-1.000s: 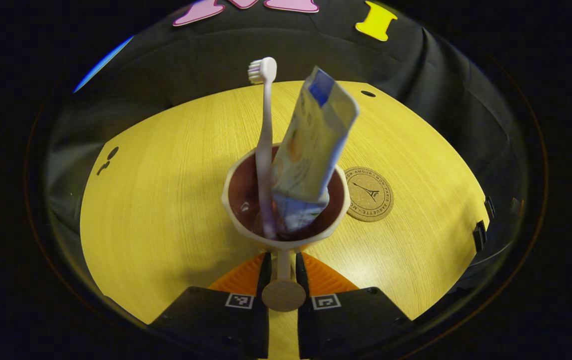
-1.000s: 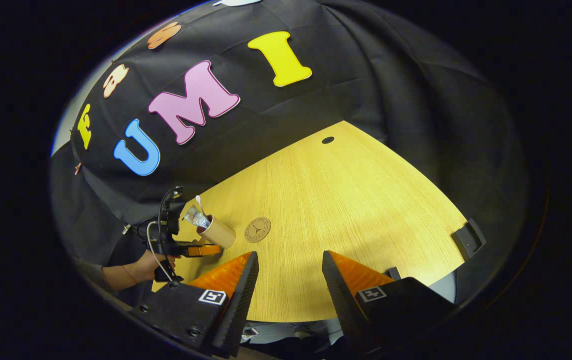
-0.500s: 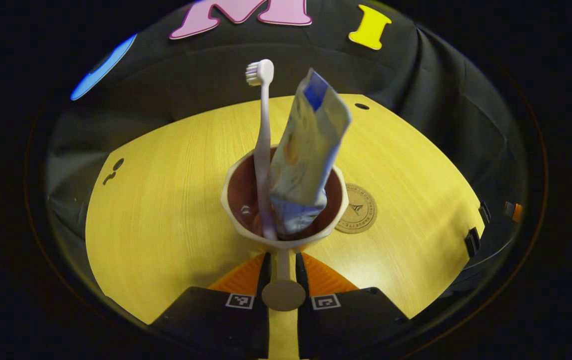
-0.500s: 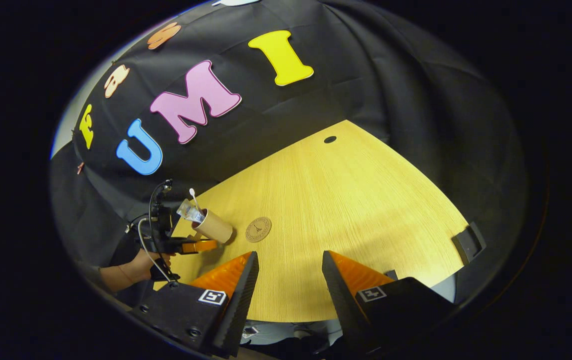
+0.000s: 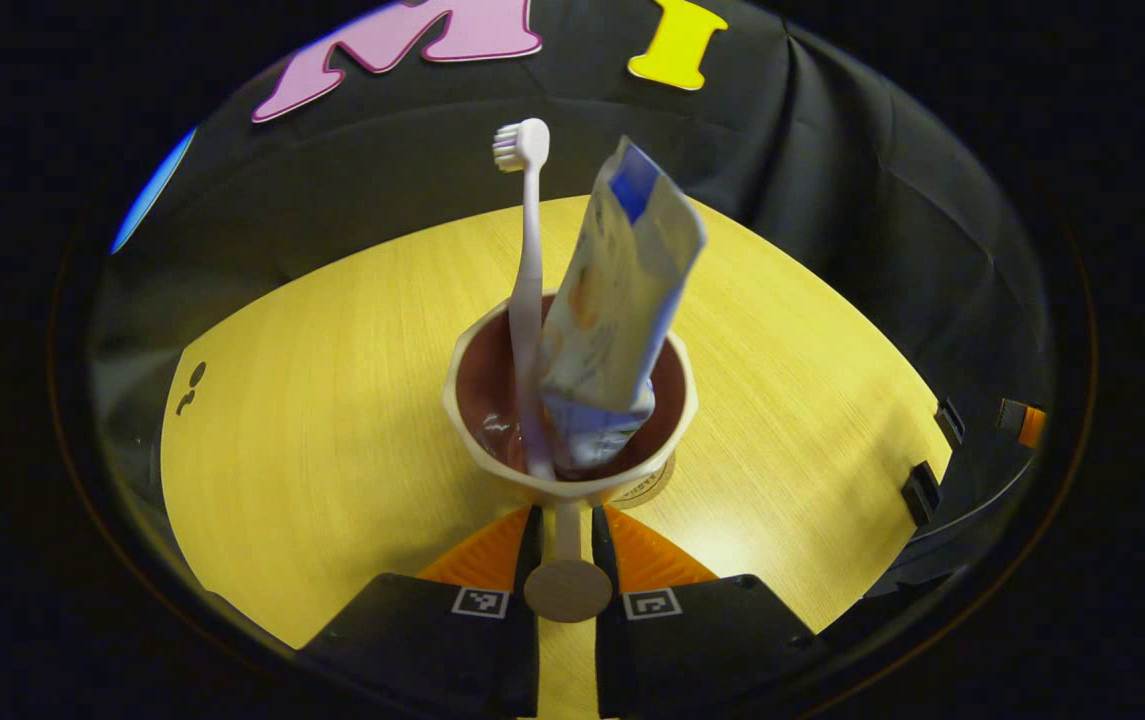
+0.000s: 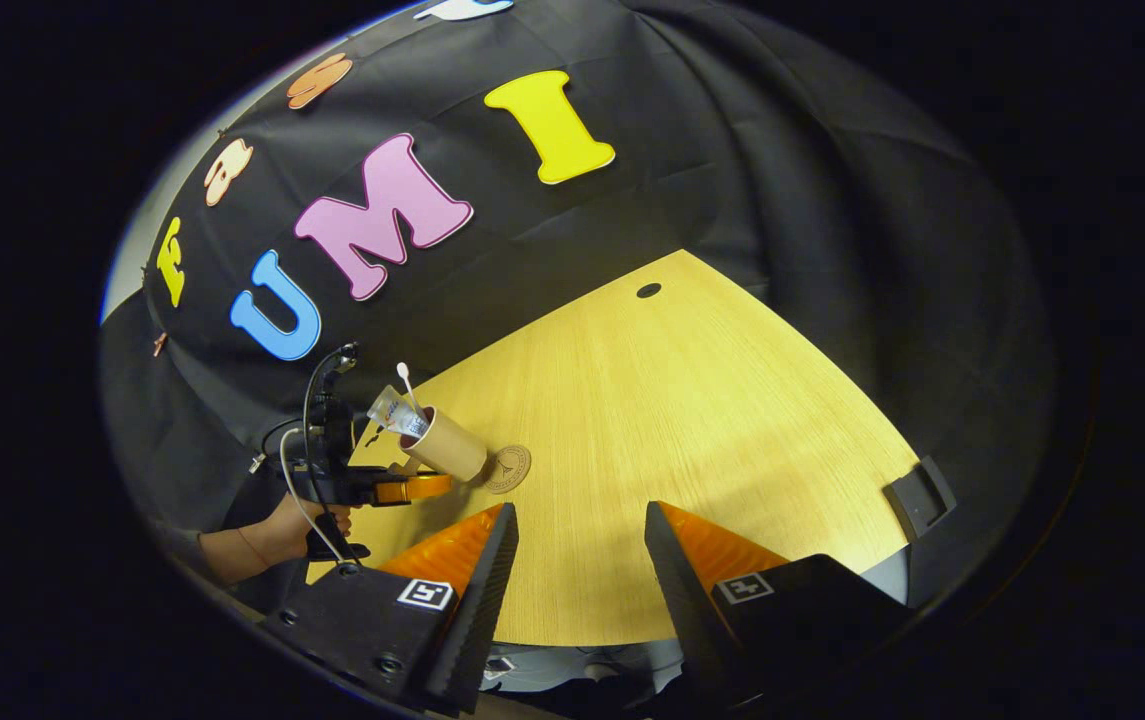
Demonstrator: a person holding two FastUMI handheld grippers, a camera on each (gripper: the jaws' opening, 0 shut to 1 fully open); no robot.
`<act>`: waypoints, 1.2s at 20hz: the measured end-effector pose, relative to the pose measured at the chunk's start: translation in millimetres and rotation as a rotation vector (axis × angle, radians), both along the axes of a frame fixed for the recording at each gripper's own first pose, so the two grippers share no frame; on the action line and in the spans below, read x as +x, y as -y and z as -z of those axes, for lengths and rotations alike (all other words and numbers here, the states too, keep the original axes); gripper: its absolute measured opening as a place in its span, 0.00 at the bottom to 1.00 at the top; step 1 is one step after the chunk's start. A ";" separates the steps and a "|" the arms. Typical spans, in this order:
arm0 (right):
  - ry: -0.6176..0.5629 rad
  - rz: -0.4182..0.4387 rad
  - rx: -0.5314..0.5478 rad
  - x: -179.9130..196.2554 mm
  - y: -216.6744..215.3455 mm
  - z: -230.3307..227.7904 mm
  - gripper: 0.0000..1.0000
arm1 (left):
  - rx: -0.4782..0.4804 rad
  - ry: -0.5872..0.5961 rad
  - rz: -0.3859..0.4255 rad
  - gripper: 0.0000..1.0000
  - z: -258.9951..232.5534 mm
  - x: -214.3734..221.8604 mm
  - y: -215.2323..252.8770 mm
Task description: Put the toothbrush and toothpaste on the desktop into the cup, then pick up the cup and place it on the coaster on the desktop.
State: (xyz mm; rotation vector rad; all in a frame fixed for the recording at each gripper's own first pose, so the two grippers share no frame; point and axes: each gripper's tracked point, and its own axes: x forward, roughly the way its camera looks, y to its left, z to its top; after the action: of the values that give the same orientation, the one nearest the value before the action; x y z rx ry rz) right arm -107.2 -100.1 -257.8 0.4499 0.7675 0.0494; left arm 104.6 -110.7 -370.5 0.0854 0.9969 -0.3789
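Note:
A beige cup (image 5: 492,450) with a brown inside holds a white toothbrush (image 5: 528,290) standing bristles up and a toothpaste tube (image 5: 612,310) leaning right. My left gripper (image 5: 568,520) is shut on the cup's thin handle (image 5: 567,525). A sliver of the cork coaster (image 5: 650,487) peeks out from under the cup's right side. In the right gripper view the cup (image 6: 450,448) hangs tilted at the coaster's (image 6: 512,468) left edge, carried by the left gripper (image 6: 412,489) and a hand (image 6: 272,525). My right gripper (image 6: 577,560) is open over the table's near edge.
The wooden table (image 6: 692,400) stretches right and back of the coaster. Black clamps (image 5: 920,490) sit on its right edge, one of them (image 6: 917,502) near my right gripper. A small hole (image 6: 649,290) lies at the far corner. The booth's black cloth surrounds the table.
My left gripper has carried the cup rightwards to the coaster, which is now mostly hidden behind the cup. The right gripper has hardly moved.

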 end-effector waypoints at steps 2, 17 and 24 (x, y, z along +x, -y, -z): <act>-0.003 0.014 -0.005 -4.3 6.9 -0.7 0.79 | 0.001 -0.004 0.014 0.27 1.8 1.8 9.7; -0.030 0.100 -0.020 -23.8 45.0 3.4 0.80 | 0.046 -0.013 0.063 0.22 30.2 6.8 30.5; -0.037 0.083 -0.008 -21.5 40.8 4.0 0.79 | 0.013 -0.040 0.033 0.29 31.7 3.2 40.4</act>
State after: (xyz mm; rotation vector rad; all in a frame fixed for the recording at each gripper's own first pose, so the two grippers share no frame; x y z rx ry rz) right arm -128.7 -141.0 -261.9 0.4752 0.7844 -0.0394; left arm 107.8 -151.1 -402.3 0.1067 1.0386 -0.4057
